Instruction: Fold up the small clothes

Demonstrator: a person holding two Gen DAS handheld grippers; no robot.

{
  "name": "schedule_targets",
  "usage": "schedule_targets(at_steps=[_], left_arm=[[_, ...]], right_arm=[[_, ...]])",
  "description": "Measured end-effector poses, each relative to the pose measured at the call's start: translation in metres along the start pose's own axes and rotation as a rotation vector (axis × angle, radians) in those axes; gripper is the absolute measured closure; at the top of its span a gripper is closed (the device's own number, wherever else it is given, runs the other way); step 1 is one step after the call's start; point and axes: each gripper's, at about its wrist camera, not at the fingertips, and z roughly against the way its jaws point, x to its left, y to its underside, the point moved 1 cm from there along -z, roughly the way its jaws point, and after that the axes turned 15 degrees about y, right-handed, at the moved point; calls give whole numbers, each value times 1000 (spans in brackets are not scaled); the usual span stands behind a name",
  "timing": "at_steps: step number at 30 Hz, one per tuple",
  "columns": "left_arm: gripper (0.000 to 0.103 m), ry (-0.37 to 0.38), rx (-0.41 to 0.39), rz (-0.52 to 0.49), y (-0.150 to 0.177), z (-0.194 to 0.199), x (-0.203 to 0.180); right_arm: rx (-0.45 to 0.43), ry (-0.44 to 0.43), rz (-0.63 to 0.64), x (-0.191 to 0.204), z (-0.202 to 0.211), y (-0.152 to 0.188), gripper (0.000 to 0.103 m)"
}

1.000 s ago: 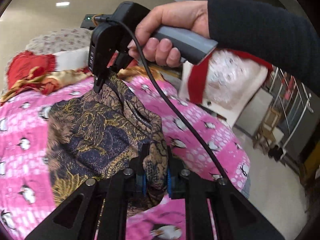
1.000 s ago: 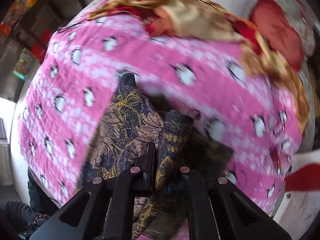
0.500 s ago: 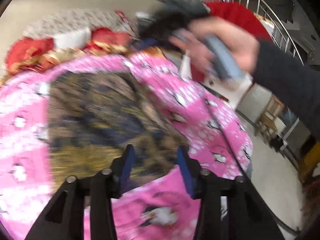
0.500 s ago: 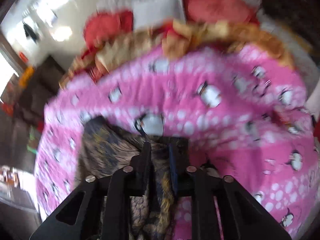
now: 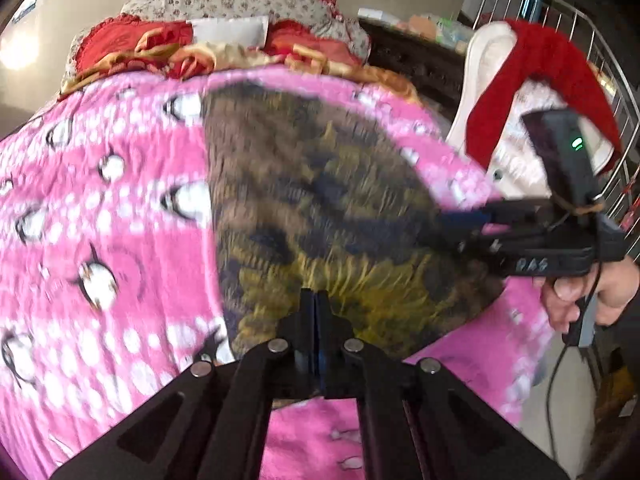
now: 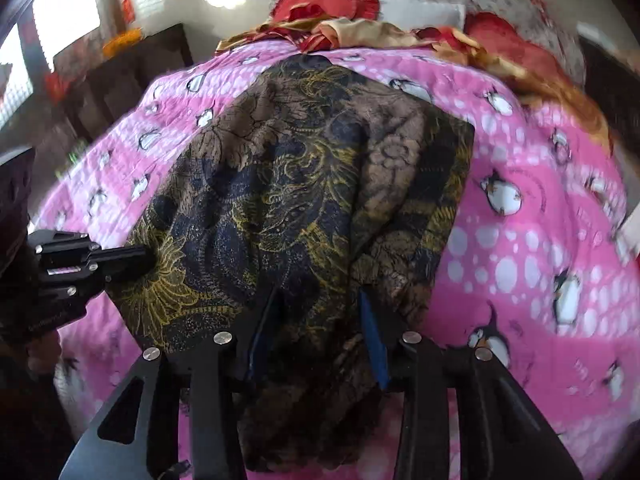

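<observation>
A dark brown, navy and gold patterned garment (image 5: 320,208) lies spread on the pink penguin blanket (image 5: 100,208); it also shows in the right wrist view (image 6: 288,200). My left gripper (image 5: 316,304) is shut on the garment's near hem. It also shows in the right wrist view (image 6: 132,258), at the garment's left corner. My right gripper (image 6: 320,312) is open, its jaws standing apart over the garment's near edge. It shows in the left wrist view (image 5: 460,228) at the garment's right side.
Red and gold cloths (image 5: 180,52) and a white pillow (image 5: 228,30) are piled at the blanket's far end. A red cloth (image 5: 532,80) hangs on a metal rack at the right. Dark furniture (image 6: 120,76) stands to the left.
The garment went from bunched and lifted to spread flat. The left gripper opened, then shut on the near hem. The right gripper opened and came to the near right side.
</observation>
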Motion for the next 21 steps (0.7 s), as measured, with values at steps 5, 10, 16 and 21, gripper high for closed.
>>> schedule_targets(at_steps=[5, 10, 16, 21], left_arm=[[96, -31, -117, -18, -79, 0, 9], [85, -118, -103, 137, -143, -61, 54], [77, -167, -84, 166, -149, -119, 92], [77, -123, -125, 191, -140, -123, 103]], right_arm=[[-1, 117, -102, -7, 28, -45, 62], [7, 248, -451, -29, 2, -96, 62], [-3, 324, -525, -34, -65, -107, 58], [-75, 308, -468, -34, -79, -96, 52]])
